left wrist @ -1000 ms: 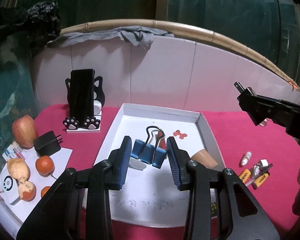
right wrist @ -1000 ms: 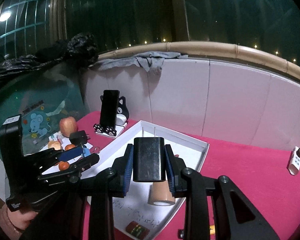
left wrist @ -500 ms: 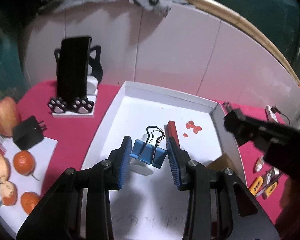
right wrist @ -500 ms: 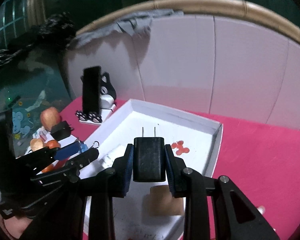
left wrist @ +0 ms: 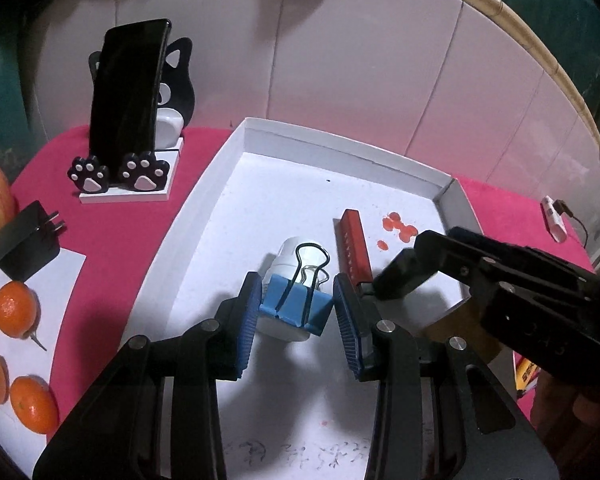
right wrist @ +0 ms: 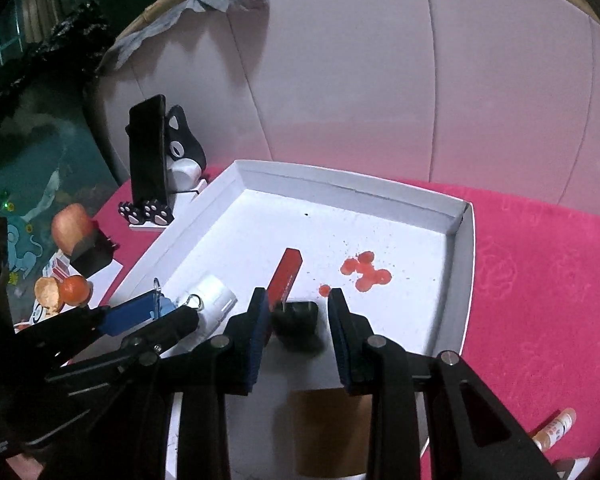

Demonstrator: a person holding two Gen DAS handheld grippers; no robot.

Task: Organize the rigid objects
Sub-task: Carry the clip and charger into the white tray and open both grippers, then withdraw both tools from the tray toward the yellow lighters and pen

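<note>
While poised over the white tray (left wrist: 236,148), left gripper (left wrist: 296,312) just spreading off blue binder clip (left wrist: 294,308), right gripper (right wrist: 298,328) just spreading off black charger (right wrist: 296,318)

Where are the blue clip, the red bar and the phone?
clip (left wrist: 294,308): left wrist view, on its blue body.
red bar (left wrist: 354,250): left wrist view, mid-length on its side.
phone (left wrist: 128,92): left wrist view, middle of its dark screen.

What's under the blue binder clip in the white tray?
The blue binder clip rests on a white plastic bottle lying on its side in the white tray. The clip covers the bottle's middle, so any label there is hidden.
</note>
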